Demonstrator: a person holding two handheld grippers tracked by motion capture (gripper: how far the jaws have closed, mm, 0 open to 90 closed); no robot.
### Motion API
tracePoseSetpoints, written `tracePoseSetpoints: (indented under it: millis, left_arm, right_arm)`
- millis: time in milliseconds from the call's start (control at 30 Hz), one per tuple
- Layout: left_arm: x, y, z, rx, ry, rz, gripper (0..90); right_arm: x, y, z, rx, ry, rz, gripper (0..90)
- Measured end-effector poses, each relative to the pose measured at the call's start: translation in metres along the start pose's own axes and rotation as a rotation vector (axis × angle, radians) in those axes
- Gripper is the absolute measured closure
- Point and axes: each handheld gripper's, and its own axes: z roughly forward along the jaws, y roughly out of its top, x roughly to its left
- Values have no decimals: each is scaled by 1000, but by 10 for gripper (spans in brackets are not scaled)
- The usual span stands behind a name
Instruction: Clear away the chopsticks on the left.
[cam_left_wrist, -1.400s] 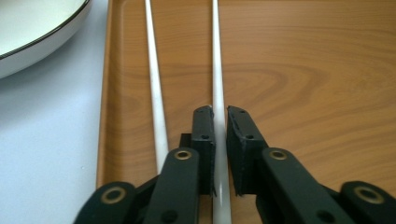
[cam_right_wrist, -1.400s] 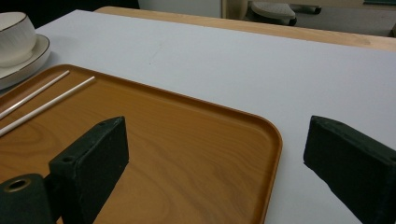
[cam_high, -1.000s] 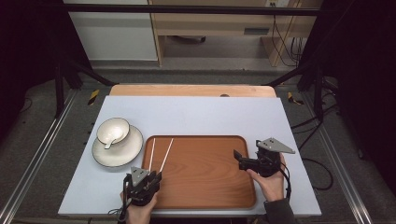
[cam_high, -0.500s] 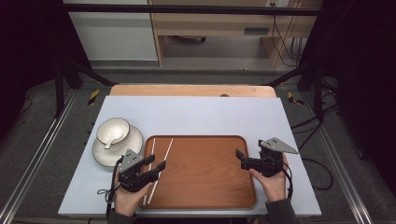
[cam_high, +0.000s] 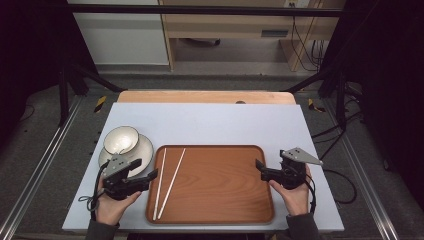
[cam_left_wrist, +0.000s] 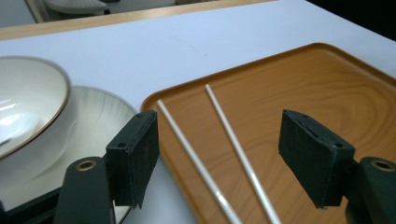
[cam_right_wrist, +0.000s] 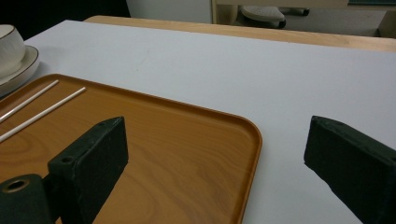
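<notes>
A brown wooden tray (cam_high: 225, 190) lies in the middle of the white table. Two white chopsticks (cam_high: 167, 182) lie side by side along its left part. To the tray's left a white bowl (cam_high: 120, 139) sits on a white plate (cam_high: 142, 150). My left gripper (cam_high: 146, 170) is open at the tray's left edge and points right. In the left gripper view the chopsticks (cam_left_wrist: 224, 135) run between its jaws, untouched. My right gripper (cam_high: 260, 170) is open over the tray's right rim (cam_right_wrist: 250, 154), with nothing between its jaws.
The white table top (cam_high: 210, 120) has bare room behind the tray, with a wooden strip (cam_high: 205, 96) along its far edge. Black frame posts and cables stand on the floor at both sides. A cable (cam_high: 92, 200) trails from the left gripper.
My left gripper has moved left and a little away from the tray's near edge and now points right at the chopsticks. The right gripper has barely moved.
</notes>
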Motion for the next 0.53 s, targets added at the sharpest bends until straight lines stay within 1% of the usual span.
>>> tracePoseSetpoints:
  millis: [67, 133, 200, 300, 400, 533]
  left_arm:
    - [5, -7, -3, -2, 3, -16, 278]
    - [9, -13, -6, -3, 9, -17, 273]
    - [12, -17, -6, 11, 12, -6, 261]
    - [14, -22, -10, 2, 22, 12, 256]
    - [17, -26, -13, -5, 26, 15, 255]
    - [23, -30, -15, -7, 29, 19, 250]
  right_arm:
    - [0, 0, 1, 1, -2, -2, 64]
    - [0, -1, 1, 6, -2, 3, 64]
    - [-1, -2, 2, 10, -3, 1, 64]
    - [-1, -3, 3, 14, -5, 1, 64]
    - [0, -3, 3, 16, -6, -5, 64]
    - [-1, -4, 4, 21, -8, -3, 63]
